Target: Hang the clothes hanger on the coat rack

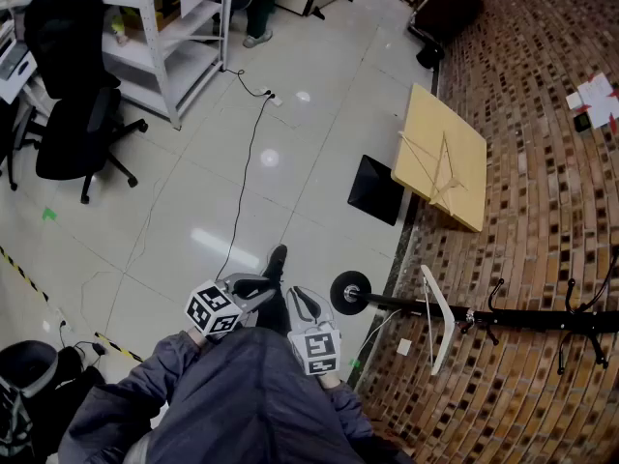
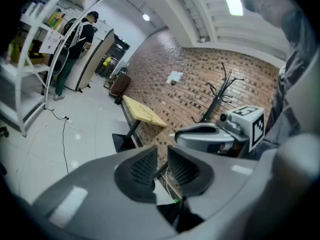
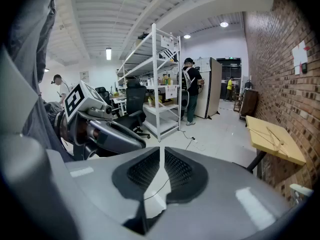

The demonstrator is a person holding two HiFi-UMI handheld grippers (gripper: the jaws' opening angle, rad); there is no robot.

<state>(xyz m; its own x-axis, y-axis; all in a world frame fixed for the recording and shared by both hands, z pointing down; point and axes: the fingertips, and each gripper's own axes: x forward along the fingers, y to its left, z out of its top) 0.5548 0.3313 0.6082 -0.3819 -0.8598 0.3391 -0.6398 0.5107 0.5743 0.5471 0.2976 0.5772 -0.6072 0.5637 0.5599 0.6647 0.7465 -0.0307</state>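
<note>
The black coat rack (image 1: 542,319) stands against the brick wall at the right, its round base (image 1: 349,293) on the floor. A white clothes hanger (image 1: 436,315) hangs on its pole, apart from both grippers. My left gripper (image 1: 274,284) and right gripper (image 1: 299,295) are held close to my body, side by side, both shut with nothing in them. In the left gripper view the pads (image 2: 145,167) stand close together and the coat rack (image 2: 218,96) shows far off by the wall. In the right gripper view the pads (image 3: 180,170) nearly touch.
A yellow table (image 1: 441,157) with a black foot plate (image 1: 375,189) stands by the brick wall (image 1: 542,162). A white shelf (image 1: 164,27) and a black office chair (image 1: 73,95) are at the far left. A cable (image 1: 247,162) runs across the tiles. A person (image 3: 190,86) stands by the shelf.
</note>
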